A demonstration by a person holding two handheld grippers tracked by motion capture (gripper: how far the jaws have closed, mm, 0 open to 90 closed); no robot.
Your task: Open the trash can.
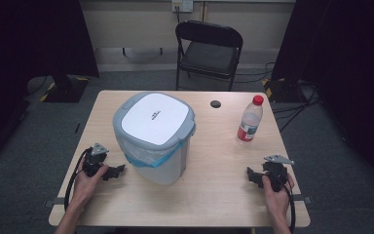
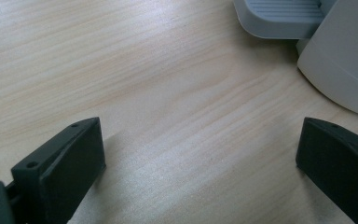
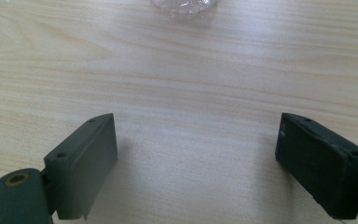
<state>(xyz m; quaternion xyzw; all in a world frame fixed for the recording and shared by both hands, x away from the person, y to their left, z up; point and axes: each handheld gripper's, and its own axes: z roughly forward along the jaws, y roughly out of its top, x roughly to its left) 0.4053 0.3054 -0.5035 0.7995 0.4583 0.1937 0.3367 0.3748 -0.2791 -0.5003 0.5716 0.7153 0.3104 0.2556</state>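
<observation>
Nothing here is clear enough for me to read. The bin [image 1: 154, 137] left of centre in the high view carries a small dark mark in the middle of its white lid [image 1: 153, 118], too tiny to make out. The bottle [image 1: 250, 120] at right of centre has a red and white label, its print blurred.

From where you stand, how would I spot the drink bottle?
Start at the wooden table, then look to the right of the big grey bin. The bottle stands upright there: clear plastic, red cap, red label, and the tallest thin thing on the table.
</observation>
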